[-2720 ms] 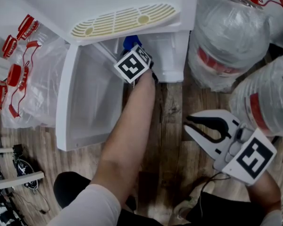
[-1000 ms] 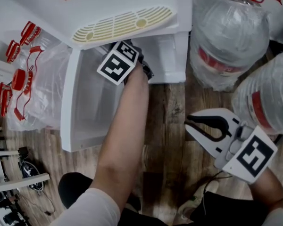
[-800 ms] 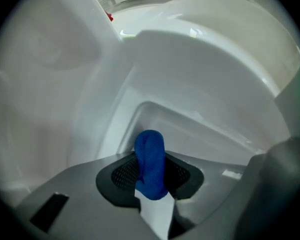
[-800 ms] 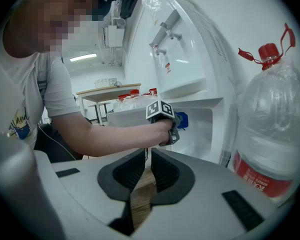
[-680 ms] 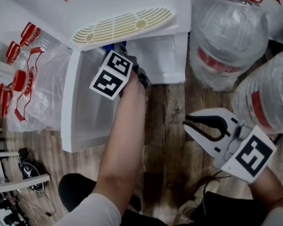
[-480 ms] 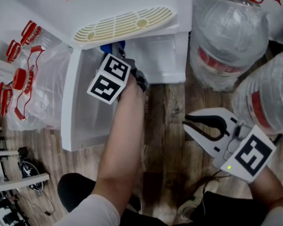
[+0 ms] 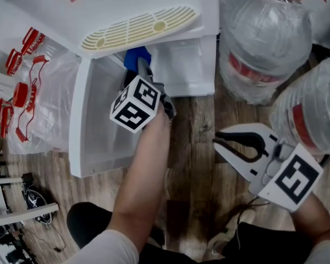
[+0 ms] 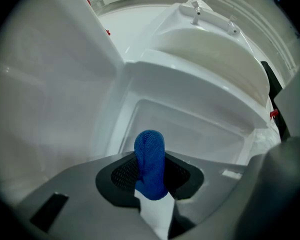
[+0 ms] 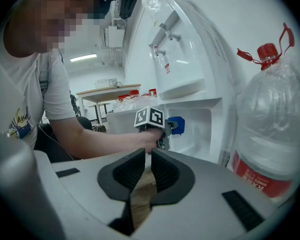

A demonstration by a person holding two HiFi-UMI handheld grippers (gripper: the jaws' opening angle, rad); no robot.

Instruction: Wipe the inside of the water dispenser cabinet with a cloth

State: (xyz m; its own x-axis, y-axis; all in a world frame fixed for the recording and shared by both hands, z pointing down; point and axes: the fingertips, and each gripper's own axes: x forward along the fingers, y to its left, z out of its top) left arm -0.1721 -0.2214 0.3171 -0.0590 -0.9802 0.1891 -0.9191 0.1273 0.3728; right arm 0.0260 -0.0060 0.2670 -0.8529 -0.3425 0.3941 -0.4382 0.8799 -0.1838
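The white water dispenser [image 7: 126,4] stands at the top of the head view with its lower cabinet [image 7: 184,65] open and the door [image 7: 99,125] swung out to the left. My left gripper [image 7: 141,70] is at the cabinet's mouth, shut on a folded blue cloth [image 7: 135,56]. In the left gripper view the cloth [image 8: 150,159] sticks up between the pads of that gripper [image 8: 151,176], facing the white inner walls [image 8: 190,129]. My right gripper [image 7: 219,142] hangs over the wooden floor [image 7: 198,191], shut and holding nothing. From the right gripper view [image 9: 148,156] the cloth [image 9: 176,125] shows at the cabinet opening.
Two large water bottles [image 7: 264,43] [image 7: 313,109] stand close on the right. A clear bag of red-capped empties [image 7: 33,87] lies left of the door. The beige drip grille [image 7: 137,26] overhangs the opening. A person's forearm [image 7: 143,175] runs up the middle.
My left gripper has shifted left across the cabinet opening and drawn back a little, so the blue cloth shows again below the grille. The right gripper has stayed put.
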